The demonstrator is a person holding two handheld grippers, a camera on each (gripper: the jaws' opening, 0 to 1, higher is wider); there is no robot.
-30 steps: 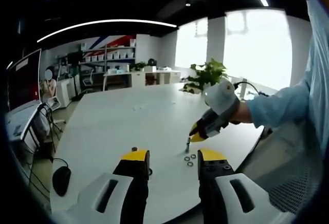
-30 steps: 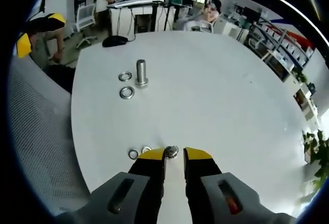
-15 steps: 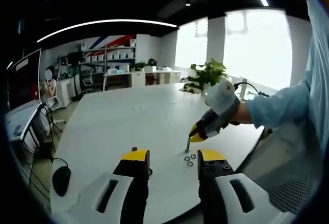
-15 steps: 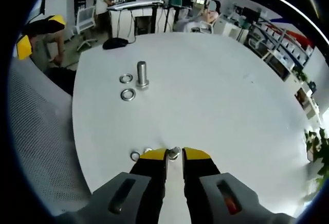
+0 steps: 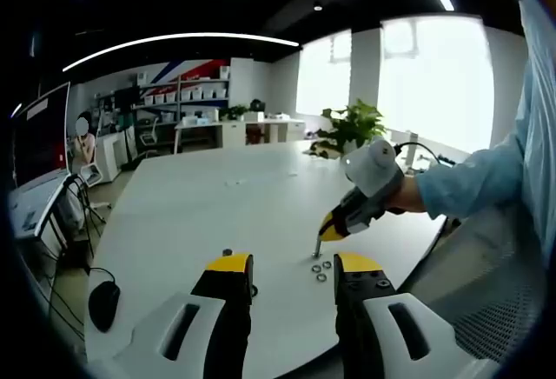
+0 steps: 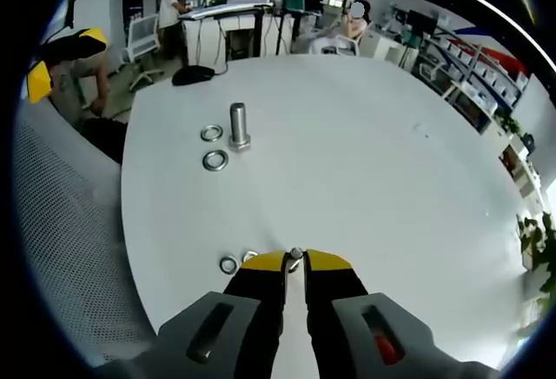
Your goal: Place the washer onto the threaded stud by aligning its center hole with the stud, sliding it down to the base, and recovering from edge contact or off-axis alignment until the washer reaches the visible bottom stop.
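A small stud [image 6: 296, 254] stands between the right gripper's [image 6: 294, 260] yellow tips, near the tabletop's [image 6: 365, 153] edge closest to the person. In the right gripper view only its top peeks out above the tips; a second ago more of its head showed and the gap between the jaws was wider. Now the jaws are nearly closed, and they seem to pinch the stud, though actual contact is hard to make out. Two washers [image 6: 228, 264] lie flat on the tabletop just beside the left jaw, about where they were before.

In the left gripper view the right gripper [image 5: 323, 237] comes in from the right, held in a hand with a blue sleeve [image 5: 473, 183], its tips down at the stud [image 5: 316, 247]. It sits slightly lower and more tilted than a second ago. Three washers [image 5: 322, 269] lie on the tabletop [image 5: 217, 201] just beside the stud.

The left gripper [image 5: 294, 268] hangs above the near edge of the tabletop with its jaws well apart and nothing between them, unchanged from earlier.

Farther along the same edge, a larger bolt [image 6: 238, 125] stands upright on its head, with two bigger washers [image 6: 215, 161] flat beside it, apart from each other. A black mouse [image 6: 193, 72] rests near the far edge. A plant [image 5: 352, 126] stands beyond the tabletop.
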